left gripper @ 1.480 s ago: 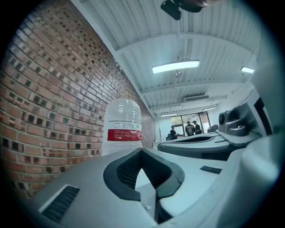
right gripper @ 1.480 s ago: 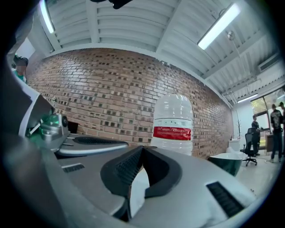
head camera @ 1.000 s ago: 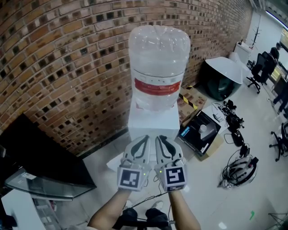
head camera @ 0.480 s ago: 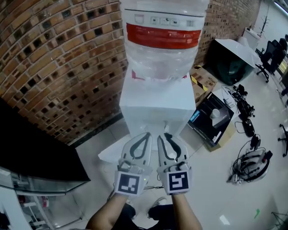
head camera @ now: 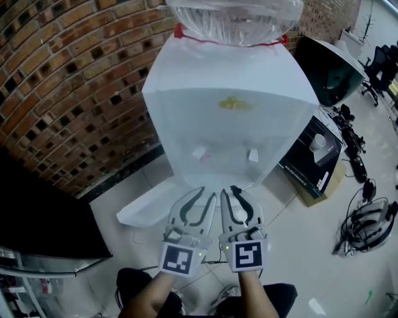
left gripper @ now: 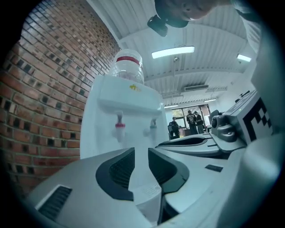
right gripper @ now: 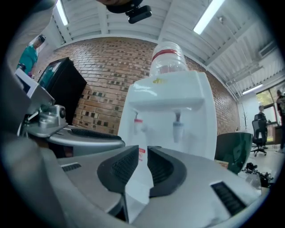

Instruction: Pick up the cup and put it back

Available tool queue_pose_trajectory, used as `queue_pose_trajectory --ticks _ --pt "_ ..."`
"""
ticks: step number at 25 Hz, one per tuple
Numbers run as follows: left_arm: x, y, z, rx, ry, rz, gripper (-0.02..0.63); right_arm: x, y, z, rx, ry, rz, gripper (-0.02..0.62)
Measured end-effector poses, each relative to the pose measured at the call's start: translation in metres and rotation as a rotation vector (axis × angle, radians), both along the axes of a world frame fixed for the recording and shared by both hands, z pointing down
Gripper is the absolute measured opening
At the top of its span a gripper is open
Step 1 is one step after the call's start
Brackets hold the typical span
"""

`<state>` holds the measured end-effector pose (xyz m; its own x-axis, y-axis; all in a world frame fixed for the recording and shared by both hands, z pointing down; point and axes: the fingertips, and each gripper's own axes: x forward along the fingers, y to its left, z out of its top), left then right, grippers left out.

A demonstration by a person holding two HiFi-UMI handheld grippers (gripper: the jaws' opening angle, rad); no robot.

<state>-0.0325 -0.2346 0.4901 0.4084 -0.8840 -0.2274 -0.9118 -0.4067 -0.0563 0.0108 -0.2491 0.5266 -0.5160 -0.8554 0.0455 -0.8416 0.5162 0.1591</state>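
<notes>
**While the cup sits in the tongs, the putting-back is yet to do**

As I look outward from the person's arms, the two marker cubes come first, the left cube (head camera: 176, 259) beside the right cube (head camera: 247, 256). Ahead of them the left gripper (head camera: 199, 197) and the right gripper (head camera: 235, 197) are held close together, pointing at the machine.

The right gripper's jaws are nearly together, clamped on a flat white paper piece (right gripper: 139, 178) with a spot of red print. I take this to be the cup, one of the fold-flat paper sort. Those jaws have just been easing a shade wider, yet the paper is between the pads and they look to press on it. The left gripper's jaws stand likewise narrow, pinched on a second white paper slip (left gripper: 149, 196) with faint print. Whether that is another cup I cannot tell.

Beyond the tips stands the white water dispenser (head camera: 230, 130), near but not touched. It has a red tap (right gripper: 137, 122) and a paler tap (right gripper: 177, 127), a clear bottle (head camera: 233, 18) on top, and the brick wall (head camera: 68, 81) behind.

By my reckoning the picking-up is done, since the cup is in the grip and rests on nothing. All of the return is left. I see no holder or stack for it in any view, so I cannot say where it must go. The jaws should part only once the paper is lodged, for so thin a thing would likely flutter down.
</notes>
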Motion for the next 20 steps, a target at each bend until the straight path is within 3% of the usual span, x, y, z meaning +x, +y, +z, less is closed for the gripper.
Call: queue_pose_trajectory --ticks 6,11,14,19,20 --pt "-0.011 -0.003 0.085 -0.018 0.018 -0.039 0.096 -0.005 -0.003 0.075 0.016 0.006 0.019 0.066" --pt "-0.012 -0.012 0.139 -0.035 0.024 -0.048 0.095 -0.01 -0.002 0.144 -0.041 0.007 0.028 0.066" --pt "-0.008 -0.022 0.169 -0.039 0.017 -0.052 0.061 -0.01 -0.01 0.174 -0.048 -0.016 0.035 0.114" --pt "-0.01 -0.042 0.214 -0.057 0.015 -0.083 0.053 -0.005 -0.03 0.231 -0.064 -0.042 0.063 0.114" --pt "-0.011 -0.046 0.221 -0.06 0.02 -0.095 0.024 -0.003 -0.036 0.245 -0.076 -0.05 0.072 0.119"
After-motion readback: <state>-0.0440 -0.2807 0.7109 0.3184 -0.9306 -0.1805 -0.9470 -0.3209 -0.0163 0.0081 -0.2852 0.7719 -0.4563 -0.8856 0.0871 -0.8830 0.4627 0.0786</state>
